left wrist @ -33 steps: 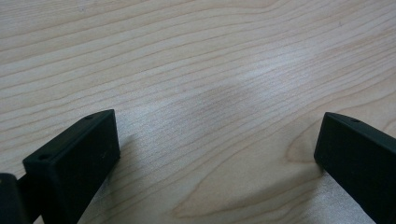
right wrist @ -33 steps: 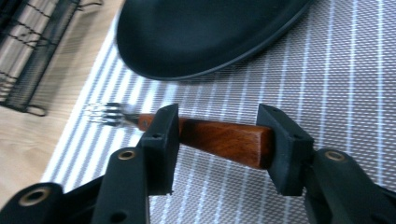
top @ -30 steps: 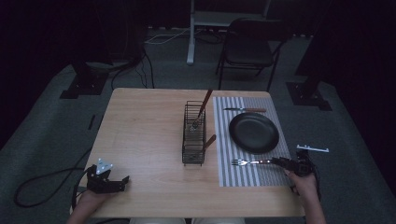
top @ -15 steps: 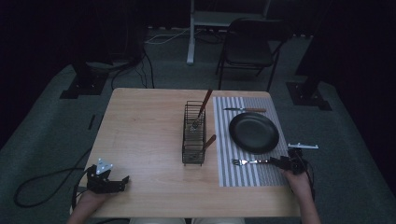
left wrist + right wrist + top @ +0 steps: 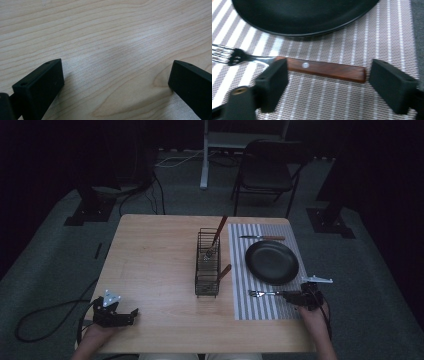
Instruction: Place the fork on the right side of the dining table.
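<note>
On the striped placemat, just below the black plate, the right gripper has just spread its jaws wide and let go of the wooden-handled fork. A second ago the fork was still gripped; now it lies flat, handle between the parted jaws without touching either, tines pointing toward the wire cutlery caddy. That reads as the fork placed, setting nearly done. Over at the table's near corner, the left gripper rests released, bare wood between its jaws. No brand, label or writing is readable anywhere.
</note>
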